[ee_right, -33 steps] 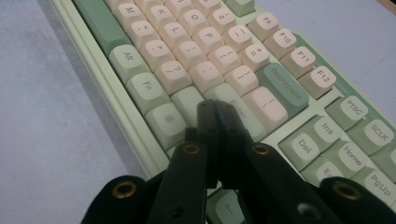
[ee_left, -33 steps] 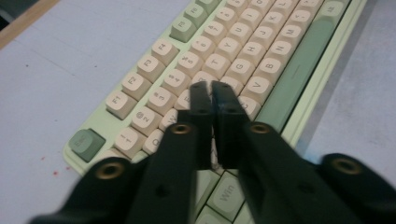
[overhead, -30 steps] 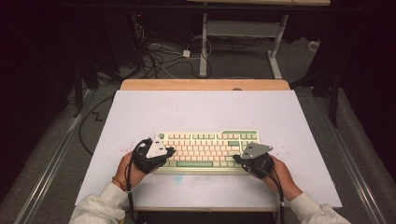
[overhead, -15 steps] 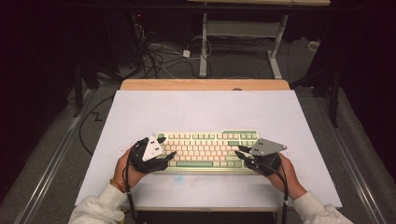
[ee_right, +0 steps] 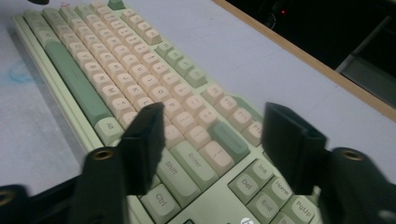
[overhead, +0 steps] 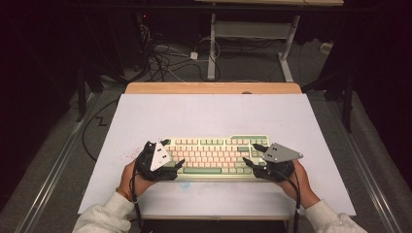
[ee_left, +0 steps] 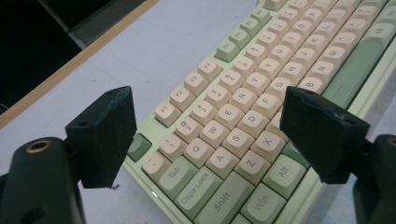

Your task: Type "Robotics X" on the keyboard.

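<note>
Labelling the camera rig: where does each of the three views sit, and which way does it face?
High view: above the person's side, looking forward and down on the table; forearms, hands, left tool and right tool flank the keyboard.
Left tool view: rides the left tool, facing the keyboard's Tab and Shift end; open jaws.
Right tool view: rides the right tool, facing the Enter end; open jaws.
Shared: the keyboard.
</note>
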`<state>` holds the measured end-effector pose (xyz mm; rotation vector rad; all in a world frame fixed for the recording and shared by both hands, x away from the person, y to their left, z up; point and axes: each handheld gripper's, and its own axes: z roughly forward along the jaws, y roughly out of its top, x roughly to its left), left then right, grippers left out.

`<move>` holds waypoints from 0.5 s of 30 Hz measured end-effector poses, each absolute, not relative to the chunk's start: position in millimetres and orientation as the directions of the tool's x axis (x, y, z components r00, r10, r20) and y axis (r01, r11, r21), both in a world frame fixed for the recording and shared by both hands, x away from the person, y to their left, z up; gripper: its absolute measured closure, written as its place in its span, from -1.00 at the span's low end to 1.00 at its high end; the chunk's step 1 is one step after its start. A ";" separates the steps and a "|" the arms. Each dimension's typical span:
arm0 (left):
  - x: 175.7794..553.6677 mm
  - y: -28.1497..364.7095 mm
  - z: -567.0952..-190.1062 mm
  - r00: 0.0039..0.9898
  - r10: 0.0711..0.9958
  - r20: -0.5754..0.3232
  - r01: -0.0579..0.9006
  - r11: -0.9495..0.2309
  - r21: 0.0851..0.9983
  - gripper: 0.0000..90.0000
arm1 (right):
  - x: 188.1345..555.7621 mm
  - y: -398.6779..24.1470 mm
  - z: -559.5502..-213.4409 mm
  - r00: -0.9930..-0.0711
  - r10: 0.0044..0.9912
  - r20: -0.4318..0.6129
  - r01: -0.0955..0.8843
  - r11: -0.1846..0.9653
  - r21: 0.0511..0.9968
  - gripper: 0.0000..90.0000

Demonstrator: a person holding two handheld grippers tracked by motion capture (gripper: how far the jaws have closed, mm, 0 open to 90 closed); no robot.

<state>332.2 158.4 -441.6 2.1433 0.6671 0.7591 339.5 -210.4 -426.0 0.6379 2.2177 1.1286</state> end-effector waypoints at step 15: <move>331.3 150.7 -441.2 0.679 0.659 0.324 0.191 -0.584 0.789 -0.60 | 341.0 -208.9 -425.8 -0.691 0.671 -0.269 0.159 0.504 0.849 -0.64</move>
